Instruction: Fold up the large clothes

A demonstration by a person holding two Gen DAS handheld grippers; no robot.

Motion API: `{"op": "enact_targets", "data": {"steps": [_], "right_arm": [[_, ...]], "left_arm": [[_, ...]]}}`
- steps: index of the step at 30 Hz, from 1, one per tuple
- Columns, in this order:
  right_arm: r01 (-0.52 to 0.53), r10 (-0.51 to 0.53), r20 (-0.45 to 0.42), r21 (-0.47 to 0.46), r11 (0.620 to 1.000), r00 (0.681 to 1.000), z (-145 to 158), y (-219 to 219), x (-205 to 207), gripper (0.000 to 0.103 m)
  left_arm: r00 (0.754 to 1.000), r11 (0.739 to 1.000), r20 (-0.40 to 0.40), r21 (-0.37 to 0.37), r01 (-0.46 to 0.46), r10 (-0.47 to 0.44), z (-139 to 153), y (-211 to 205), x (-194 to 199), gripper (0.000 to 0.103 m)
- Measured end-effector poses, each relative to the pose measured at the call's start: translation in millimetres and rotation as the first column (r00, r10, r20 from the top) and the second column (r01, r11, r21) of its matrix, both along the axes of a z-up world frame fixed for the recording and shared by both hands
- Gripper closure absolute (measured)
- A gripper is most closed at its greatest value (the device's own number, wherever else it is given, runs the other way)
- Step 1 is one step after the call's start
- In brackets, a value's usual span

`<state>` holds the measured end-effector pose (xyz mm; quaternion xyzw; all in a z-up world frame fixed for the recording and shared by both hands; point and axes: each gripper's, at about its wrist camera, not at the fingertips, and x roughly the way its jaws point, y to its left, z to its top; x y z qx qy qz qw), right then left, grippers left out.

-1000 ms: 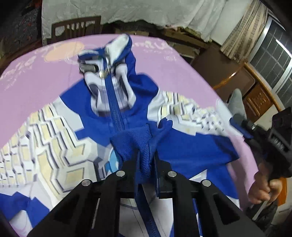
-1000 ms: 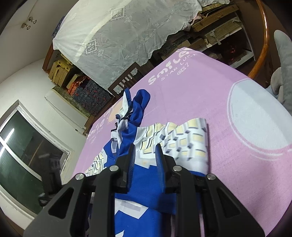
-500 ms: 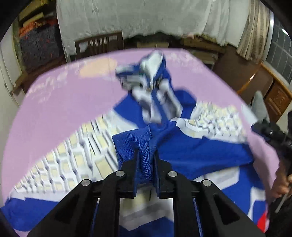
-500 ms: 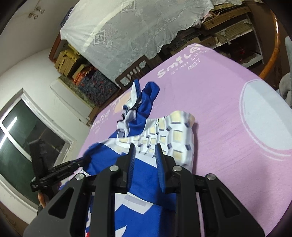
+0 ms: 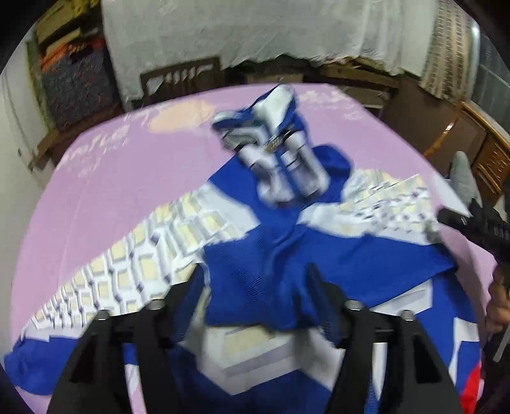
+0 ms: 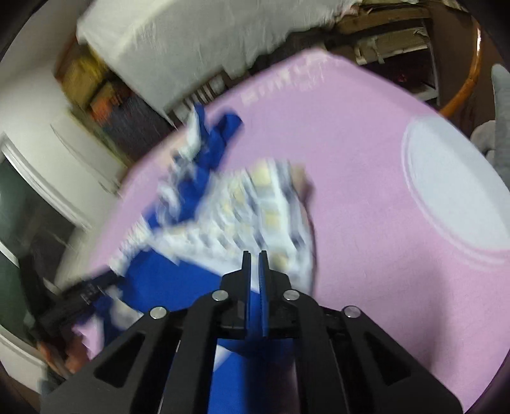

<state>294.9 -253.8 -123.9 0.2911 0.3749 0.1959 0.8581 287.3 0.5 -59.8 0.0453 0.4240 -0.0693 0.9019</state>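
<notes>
A blue, white and cream patterned jacket point(image 5: 287, 229) with a hood point(image 5: 280, 153) lies spread on the pink cloth-covered table point(image 5: 105, 178). My left gripper point(image 5: 256, 280) is open, its jaws wide apart, with a folded blue hem bunched loose between them. My right gripper point(image 6: 254, 264) has its jaws nearly together, pinching a blue edge of the jacket point(image 6: 223, 216). The right gripper also shows at the right edge of the left wrist view point(image 5: 471, 219). Both views are motion-blurred.
A wooden chair point(image 5: 181, 79) stands at the table's far side under a white lace sheet point(image 5: 255, 28). Stacked boxes point(image 5: 70, 73) sit at the far left. A wooden cabinet point(image 5: 471, 143) is on the right. A large white circle point(image 6: 446, 191) is printed on the cloth.
My left gripper has opened and let go of the blue hem. My right gripper has closed on the jacket's edge and shifted. The folded hem now rests over the jacket's body.
</notes>
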Motion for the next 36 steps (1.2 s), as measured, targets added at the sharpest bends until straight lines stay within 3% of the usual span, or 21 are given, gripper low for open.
{"op": "enact_targets", "data": {"steps": [3, 6, 9, 11, 12, 17, 19, 20, 22, 24, 29, 32, 34, 36], "right_arm": [[-0.028, 0.028, -0.012, 0.026, 0.999, 1.000, 7, 7, 25, 0.097], [-0.093, 0.095, -0.065, 0.043, 0.995, 0.993, -1, 26, 53, 0.097], [-0.083, 0.083, -0.095, 0.000, 0.997, 0.992, -13, 30, 64, 0.097], [-0.057, 0.052, -0.127, -0.034, 0.998, 0.991, -25, 20, 71, 0.103], [-0.058, 0.060, -0.131, 0.017, 0.998, 0.990, -30, 13, 73, 0.103], [0.105, -0.089, -0.187, 0.078, 0.991, 0.978, -39, -29, 73, 0.103], [0.169, -0.160, -0.171, 0.037, 0.985, 0.972, -33, -38, 65, 0.103], [0.175, -0.169, -0.144, 0.026, 0.984, 0.975, -25, -38, 59, 0.098], [0.132, -0.130, -0.094, 0.018, 0.991, 0.987, -12, -30, 48, 0.097], [0.025, -0.022, -0.065, 0.045, 0.999, 0.998, -2, -13, 34, 0.097], [-0.156, 0.152, -0.105, -0.022, 0.988, 0.983, -12, 33, 9, 0.097], [-0.165, 0.152, -0.142, -0.084, 0.983, 0.978, -26, 39, 1, 0.102], [-0.145, 0.132, -0.144, -0.085, 0.986, 0.981, -27, 33, -1, 0.103], [-0.072, 0.059, -0.135, -0.093, 0.993, 0.989, -26, 16, -3, 0.103]], "left_arm": [[0.998, 0.998, 0.025, -0.024, 0.057, -0.057, 12, -21, 6, 0.022], [0.992, 0.991, -0.010, -0.048, 0.128, -0.129, 4, -41, 22, 0.015], [0.994, 0.996, -0.063, 0.016, 0.088, -0.087, -21, -47, 43, 0.015], [0.995, 0.999, -0.092, 0.004, 0.038, -0.038, -36, -34, 57, 0.015], [0.995, 1.000, -0.099, -0.011, 0.009, -0.010, -43, -25, 62, 0.015], [0.996, 0.997, -0.089, -0.066, -0.033, 0.027, -46, -1, 65, 0.013], [0.995, 0.997, -0.088, -0.062, -0.041, 0.035, -44, 1, 62, 0.013], [0.995, 0.997, -0.088, -0.070, -0.046, 0.039, -43, 3, 61, 0.013], [0.995, 0.992, -0.082, -0.111, -0.060, 0.051, -36, 13, 55, 0.013], [0.994, 0.988, -0.082, -0.131, -0.077, 0.066, -29, 21, 49, 0.013], [0.987, 0.992, -0.148, -0.103, -0.074, 0.058, -42, 26, 42, 0.013], [0.991, 0.998, -0.117, -0.014, -0.062, 0.060, -44, 16, 39, 0.010], [0.991, 0.997, -0.111, 0.004, -0.073, 0.073, -47, 16, 40, 0.003], [0.991, 0.997, -0.112, -0.015, -0.079, 0.077, -46, 20, 40, 0.003]]}}
